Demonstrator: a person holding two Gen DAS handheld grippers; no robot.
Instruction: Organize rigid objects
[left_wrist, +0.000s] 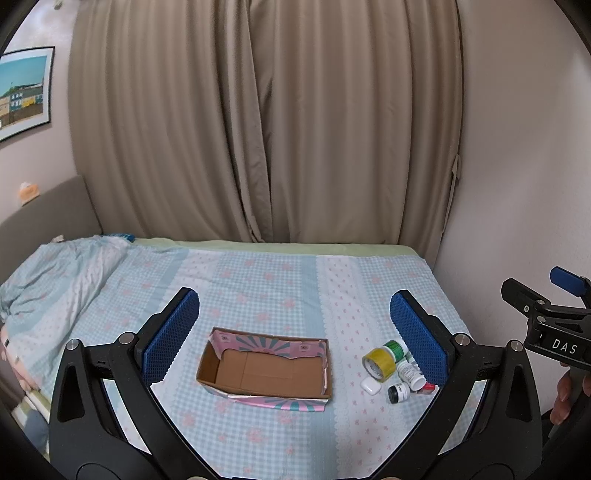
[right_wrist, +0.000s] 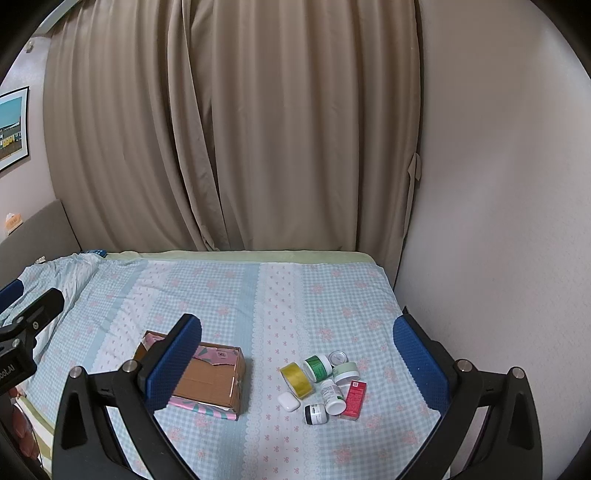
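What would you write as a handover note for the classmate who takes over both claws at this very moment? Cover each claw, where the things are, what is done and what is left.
Left claw: open, holding nothing, above the bed facing the cardboard box.
Right claw: open, holding nothing, facing the pile of small items.
Box: on the bedspread, open top, nothing inside.
Items, all clustered on the bedspread to the right of the box: yellow tape roll, green-lidded jar, white pill bottle, red carton, white case, black-lidded jar, pale green jar, small tin.
Done: nothing boxed.
Left: presumably move every item into the box.
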